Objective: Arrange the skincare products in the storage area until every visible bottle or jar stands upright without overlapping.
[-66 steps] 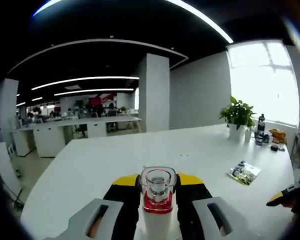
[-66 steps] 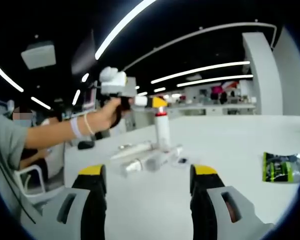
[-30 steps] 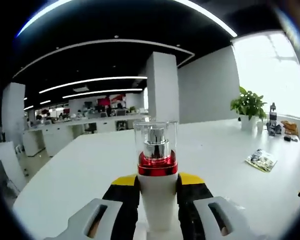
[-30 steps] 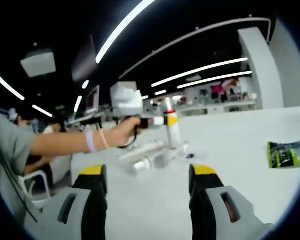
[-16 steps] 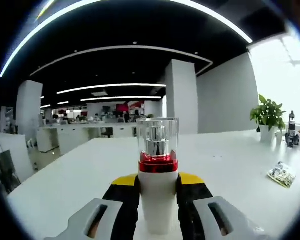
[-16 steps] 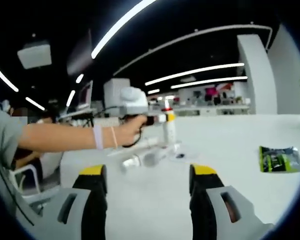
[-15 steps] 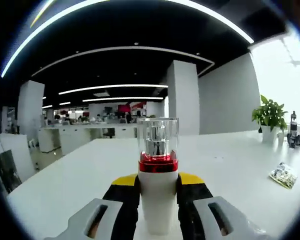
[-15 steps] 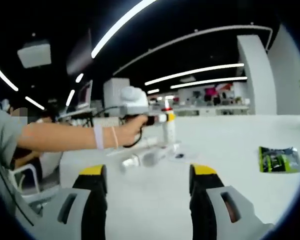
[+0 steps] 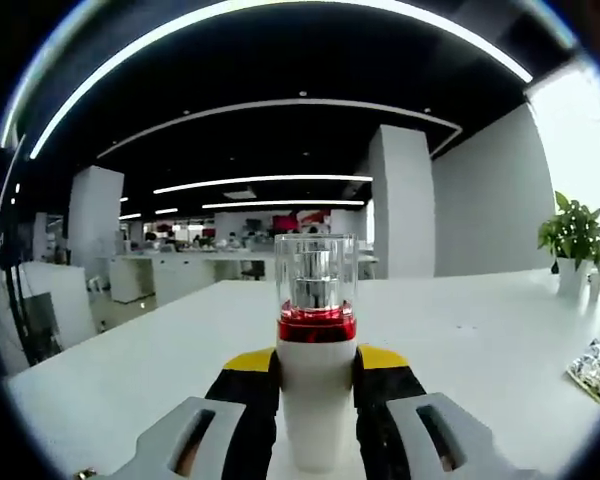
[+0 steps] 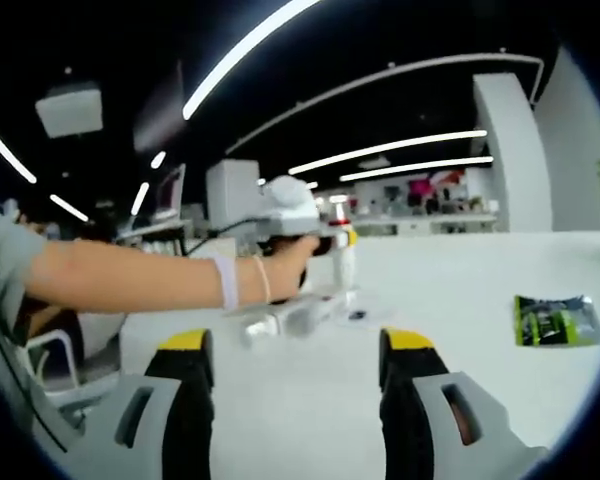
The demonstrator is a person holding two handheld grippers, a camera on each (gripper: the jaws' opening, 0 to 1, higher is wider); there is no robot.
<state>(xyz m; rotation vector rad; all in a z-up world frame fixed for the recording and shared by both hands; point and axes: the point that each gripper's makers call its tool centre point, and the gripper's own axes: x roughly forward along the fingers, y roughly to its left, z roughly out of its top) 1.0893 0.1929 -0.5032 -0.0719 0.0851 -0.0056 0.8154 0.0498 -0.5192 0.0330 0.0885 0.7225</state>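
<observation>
Bottle [image 9: 316, 400] upright, label unreadable | left gripper [image 9: 316, 375] fingers pinching it | right gripper [image 10: 298, 360] fingers spread

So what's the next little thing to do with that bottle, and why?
Probably open the left gripper and let go: the white bottle with the red collar looks upright and seems down on the table, beside the tubes lying flat.
</observation>
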